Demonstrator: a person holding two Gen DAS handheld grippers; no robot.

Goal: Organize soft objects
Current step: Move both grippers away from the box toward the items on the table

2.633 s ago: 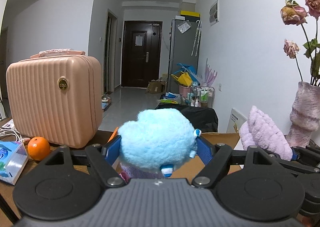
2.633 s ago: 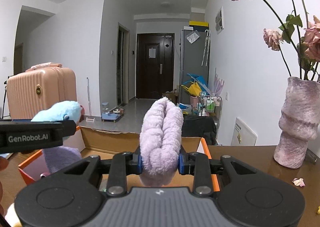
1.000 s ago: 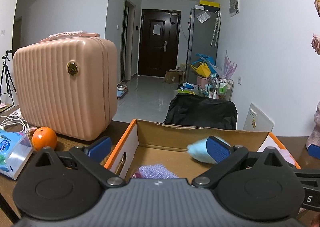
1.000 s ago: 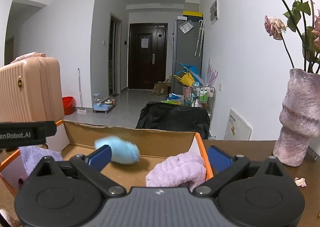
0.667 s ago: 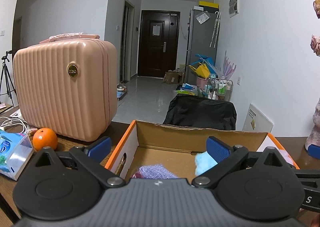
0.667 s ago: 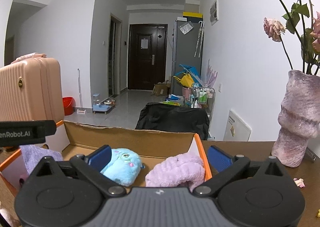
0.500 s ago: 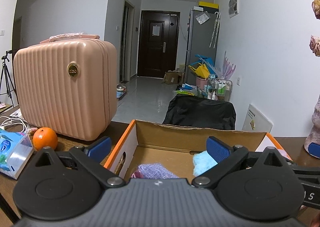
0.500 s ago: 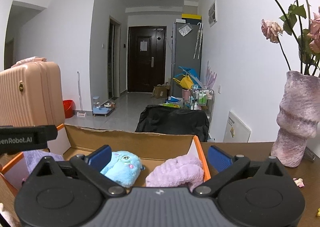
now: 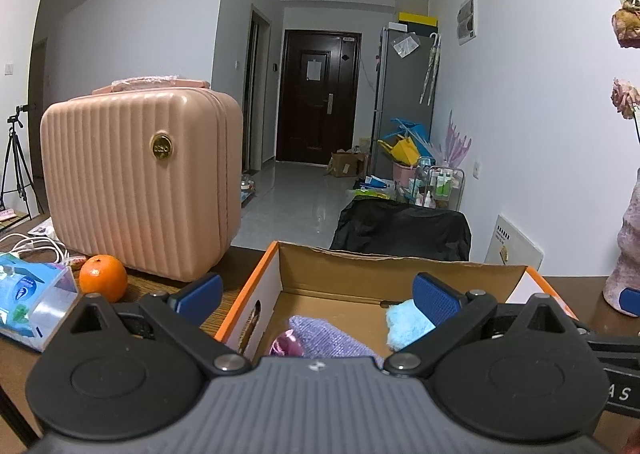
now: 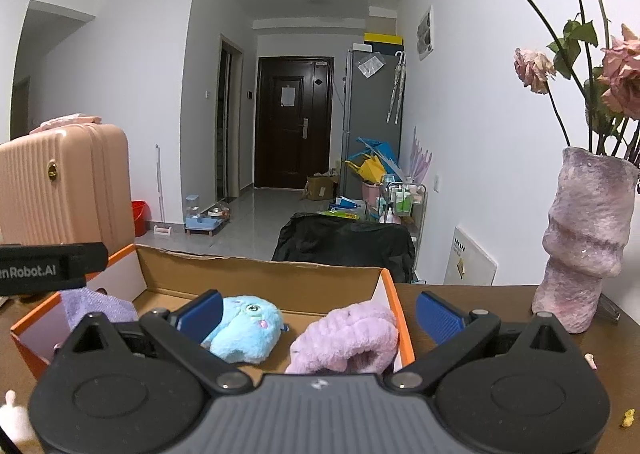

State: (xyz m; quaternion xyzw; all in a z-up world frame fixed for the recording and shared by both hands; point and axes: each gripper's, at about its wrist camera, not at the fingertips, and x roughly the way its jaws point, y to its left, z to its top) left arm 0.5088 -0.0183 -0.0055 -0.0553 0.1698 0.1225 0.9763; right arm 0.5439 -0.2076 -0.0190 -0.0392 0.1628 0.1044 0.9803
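Observation:
An open orange cardboard box sits on the brown table. Inside lie a blue plush toy, a lilac fluffy cloth at the right end, and a purple knitted cloth at the left end. In the left wrist view the box holds the purple cloth and the blue plush. My left gripper is open and empty above the box's near edge. My right gripper is open and empty, just behind the box's right end.
A pink ribbed suitcase stands left of the box, with an orange and a tissue pack in front of it. A purple vase with dried roses stands on the table at the right. The left gripper's body crosses the right wrist view.
Both grippers opened and dropped the blue plush and the lilac cloth into the box, where they settled. Both grippers have since drawn back slightly.

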